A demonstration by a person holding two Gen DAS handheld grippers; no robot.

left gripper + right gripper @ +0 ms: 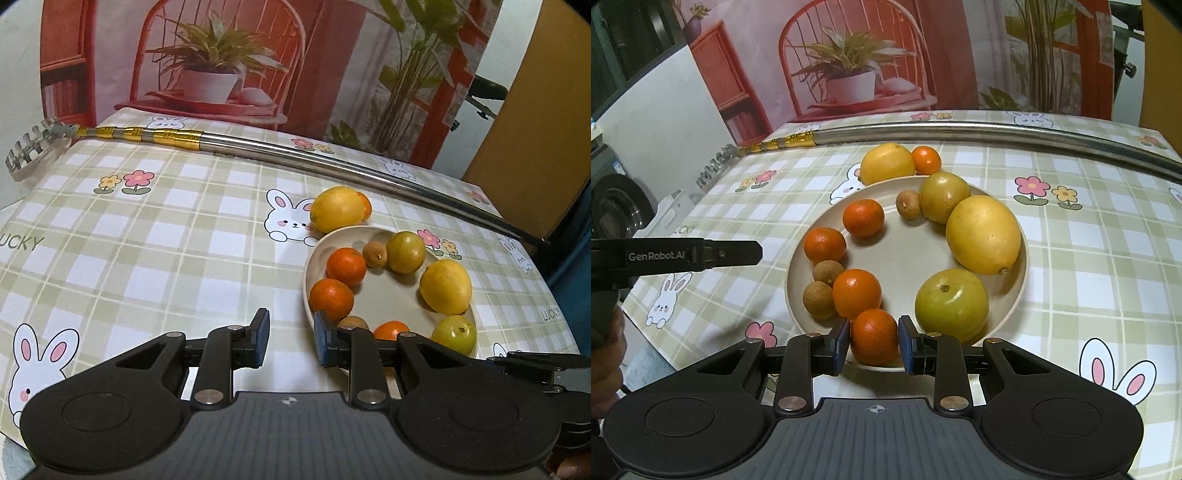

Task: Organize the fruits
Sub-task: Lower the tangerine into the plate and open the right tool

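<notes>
A beige plate (905, 251) holds several mandarins, a big lemon (982, 234), two green plums (951, 302) and brown longans (819, 300). My right gripper (874, 332) is shut on a mandarin (873, 347) at the plate's near rim. Beyond the far rim, on the cloth, lie a second lemon (888, 162) and a small mandarin (926, 159). My left gripper (291, 332) hovers over the cloth just left of the plate (314, 258). Its pads stand a little apart with nothing between them. It also shows side-on at the left as the left gripper (731, 253).
A long telescopic metal back scratcher (295, 155) lies across the far side of the checked bunny tablecloth (147, 240). A printed backdrop with a chair and potted plant stands behind the table. The table edge drops off at the left, by a white appliance (665, 214).
</notes>
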